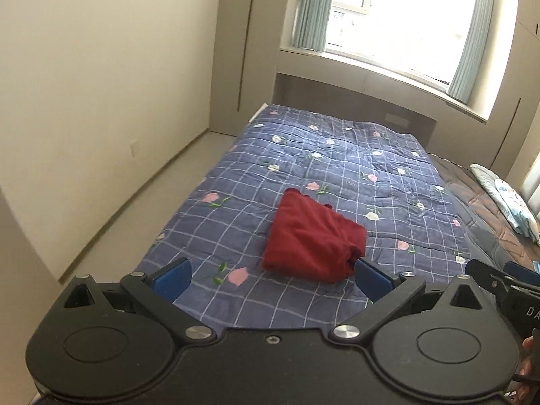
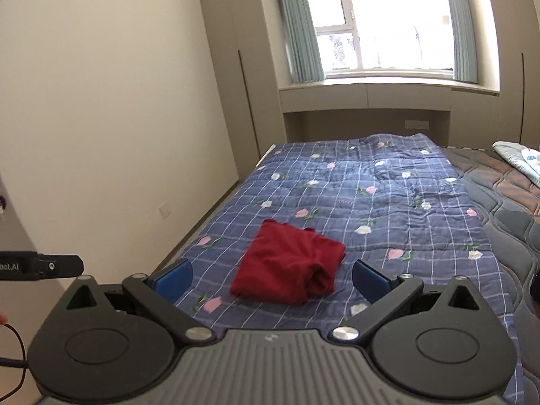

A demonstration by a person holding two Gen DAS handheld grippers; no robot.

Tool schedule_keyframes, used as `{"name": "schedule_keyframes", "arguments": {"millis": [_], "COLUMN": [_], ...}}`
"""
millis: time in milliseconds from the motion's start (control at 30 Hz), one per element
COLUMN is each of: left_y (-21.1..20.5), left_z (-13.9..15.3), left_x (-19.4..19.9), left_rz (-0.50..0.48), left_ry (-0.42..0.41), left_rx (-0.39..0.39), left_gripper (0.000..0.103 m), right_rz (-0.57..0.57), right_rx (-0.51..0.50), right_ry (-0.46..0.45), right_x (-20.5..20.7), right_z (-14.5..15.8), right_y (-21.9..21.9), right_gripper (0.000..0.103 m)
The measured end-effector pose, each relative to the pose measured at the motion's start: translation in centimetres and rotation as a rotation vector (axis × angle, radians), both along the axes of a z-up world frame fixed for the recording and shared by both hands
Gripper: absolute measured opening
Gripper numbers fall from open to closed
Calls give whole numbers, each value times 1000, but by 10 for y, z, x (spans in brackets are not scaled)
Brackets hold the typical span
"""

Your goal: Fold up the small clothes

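A small dark red garment [image 1: 310, 239] lies folded into a compact bundle on the blue checked floral quilt [image 1: 337, 168], near the bed's front end. It also shows in the right wrist view [image 2: 290, 266] on the quilt [image 2: 371, 195]. My left gripper [image 1: 271, 278] is open and empty, held above the bed's front edge just short of the garment. My right gripper [image 2: 271, 278] is open and empty, likewise just short of the garment. Part of the right gripper [image 1: 499, 280] shows in the left wrist view, and part of the left gripper [image 2: 44, 265] in the right wrist view.
The bed runs toward a window [image 2: 384, 20] with pale blue curtains. A beige wall [image 1: 101, 101] and a strip of floor [image 1: 135, 209] are on the left. On the right lies a bare brown mattress [image 2: 506, 182] with a folded light floral blanket [image 1: 506, 195].
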State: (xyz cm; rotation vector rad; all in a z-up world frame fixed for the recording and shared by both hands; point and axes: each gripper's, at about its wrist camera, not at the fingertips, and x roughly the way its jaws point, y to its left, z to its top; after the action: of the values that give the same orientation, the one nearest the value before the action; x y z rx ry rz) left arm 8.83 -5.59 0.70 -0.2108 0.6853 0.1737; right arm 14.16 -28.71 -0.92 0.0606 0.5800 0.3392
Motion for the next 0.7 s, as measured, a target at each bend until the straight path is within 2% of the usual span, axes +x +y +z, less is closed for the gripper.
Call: {"name": "schedule_keyframes", "arguments": {"millis": [133, 333, 700], "left_y": [4, 20, 50], "left_z": [7, 3, 0], "left_x": [-28, -51, -69], "left_rz": [6, -1, -84], "left_ry": [-6, 10, -4], "left_rx": [20, 51, 49], "left_gripper": [102, 102, 102], "right_rz": [-7, -56, -126], "right_rx": [-1, -13, -33], "right_ry": [23, 36, 56], "right_x": [-18, -40, -67], "right_z": [7, 10, 10], "right_y": [15, 39, 66], "right_gripper": [103, 103, 103]}}
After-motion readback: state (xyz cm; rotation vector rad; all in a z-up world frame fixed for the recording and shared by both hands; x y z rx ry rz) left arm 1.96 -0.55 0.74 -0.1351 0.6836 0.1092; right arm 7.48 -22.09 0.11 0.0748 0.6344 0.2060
